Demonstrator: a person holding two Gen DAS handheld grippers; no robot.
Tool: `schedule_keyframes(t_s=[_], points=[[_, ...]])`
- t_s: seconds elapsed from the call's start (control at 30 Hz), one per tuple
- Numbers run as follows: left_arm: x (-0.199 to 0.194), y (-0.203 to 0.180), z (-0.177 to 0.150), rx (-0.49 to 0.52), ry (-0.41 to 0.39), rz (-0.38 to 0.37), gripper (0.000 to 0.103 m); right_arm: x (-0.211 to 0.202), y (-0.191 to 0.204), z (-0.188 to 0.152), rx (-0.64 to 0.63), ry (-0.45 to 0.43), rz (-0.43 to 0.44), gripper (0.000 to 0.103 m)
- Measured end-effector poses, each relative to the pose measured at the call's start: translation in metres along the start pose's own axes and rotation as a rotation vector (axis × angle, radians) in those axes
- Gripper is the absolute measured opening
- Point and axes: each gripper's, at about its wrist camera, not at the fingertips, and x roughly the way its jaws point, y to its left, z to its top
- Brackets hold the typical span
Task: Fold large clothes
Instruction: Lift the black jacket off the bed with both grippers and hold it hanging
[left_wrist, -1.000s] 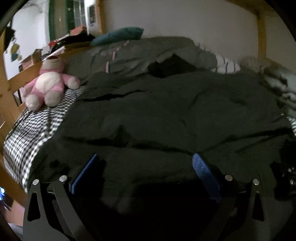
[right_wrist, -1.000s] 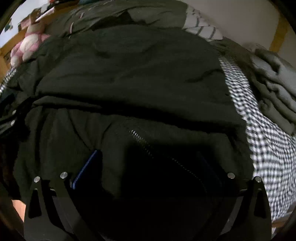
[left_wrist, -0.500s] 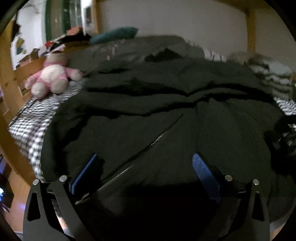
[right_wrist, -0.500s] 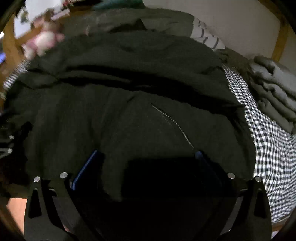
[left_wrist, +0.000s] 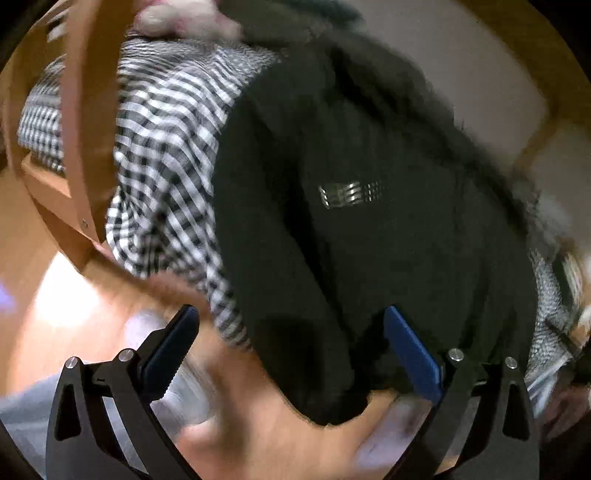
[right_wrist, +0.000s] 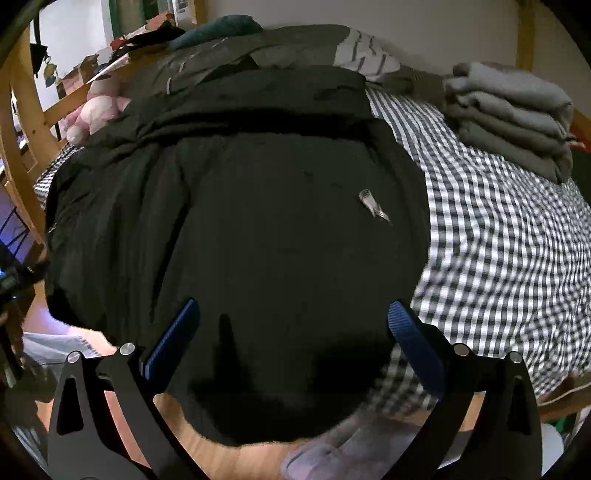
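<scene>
A large black jacket (right_wrist: 266, 206) lies spread on the checked bed sheet (right_wrist: 498, 236), its near edge hanging over the bed's front. A small metal zipper pull (right_wrist: 373, 205) shows on it. In the blurred left wrist view the jacket (left_wrist: 351, 229) fills the middle, tilted. My left gripper (left_wrist: 291, 343) is open at the jacket's hanging edge, nothing between its blue pads (left_wrist: 410, 354). My right gripper (right_wrist: 291, 339) is open over the jacket's near edge, holding nothing.
A stack of folded grey clothes (right_wrist: 513, 118) sits at the back right of the bed. A pink plush toy (right_wrist: 96, 114) lies at the back left by the wooden bed frame (right_wrist: 22, 110). The wooden floor (left_wrist: 44, 295) is below the bed's edge.
Both grippers have pulled back from the jacket toward the bed's front edge. The left wrist view has swung down and left and is blurred. The jacket now lies folded narrower, sheet bared at right.
</scene>
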Motion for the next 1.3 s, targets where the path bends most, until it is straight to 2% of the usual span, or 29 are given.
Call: schedule_keyframes(t_s=[0.1, 0.27, 0.3, 0.33, 0.37, 0.43, 0.5, 0.6, 0.73, 0.83, 0.93, 1.03, 1.13, 1.23, 1.3], points=[[0.015, -0.016, -0.011, 0.099, 0.056, 0.041, 0.098, -0.006, -0.004, -0.011, 0.011, -0.004, 0.0, 0.1], [0.036, -0.02, -0.013, 0.069, 0.112, -0.014, 0.098, -0.012, -0.011, -0.022, 0.036, 0.0, 0.007, 0.1], [0.04, -0.019, -0.009, 0.057, 0.125, -0.019, 0.094, -0.014, -0.013, -0.023, 0.041, -0.001, 0.012, 0.1], [0.043, -0.018, -0.007, 0.048, 0.138, -0.029, 0.085, -0.015, -0.015, -0.024, 0.046, -0.003, 0.015, 0.1], [0.045, -0.016, -0.003, 0.038, 0.155, -0.045, 0.067, -0.018, -0.018, -0.025, 0.052, -0.007, 0.013, 0.1], [0.045, -0.016, 0.003, 0.027, 0.167, -0.06, 0.058, -0.022, -0.023, -0.027, 0.063, -0.015, 0.012, 0.1], [0.041, -0.017, 0.007, 0.038, 0.171, -0.064, 0.042, -0.025, -0.029, -0.028, 0.078, -0.018, 0.01, 0.1], [0.033, -0.012, 0.016, 0.02, 0.194, -0.106, 0.032, -0.029, -0.042, -0.031, 0.107, -0.021, 0.008, 0.1], [0.013, 0.007, 0.023, -0.013, 0.235, -0.162, 0.026, -0.032, -0.061, -0.034, 0.15, -0.009, 0.039, 0.1], [-0.001, 0.011, 0.027, 0.006, 0.251, -0.156, 0.023, -0.029, -0.072, -0.036, 0.158, 0.034, 0.14, 0.1], [-0.017, 0.007, 0.028, 0.023, 0.247, -0.169, 0.021, -0.015, -0.081, -0.042, 0.171, 0.144, 0.268, 0.1], [-0.035, 0.004, 0.029, 0.016, 0.239, -0.209, 0.02, 0.009, -0.092, -0.053, 0.253, 0.257, 0.385, 0.1], [-0.052, 0.002, 0.036, 0.008, 0.231, -0.243, 0.02, 0.029, -0.096, -0.059, 0.312, 0.324, 0.452, 0.1], [-0.065, -0.003, 0.038, 0.032, 0.226, -0.228, 0.019, 0.056, -0.094, -0.061, 0.353, 0.381, 0.54, 0.1], [-0.068, -0.006, 0.042, 0.048, 0.23, -0.218, 0.019, 0.071, -0.088, -0.059, 0.339, 0.4, 0.537, 0.1]])
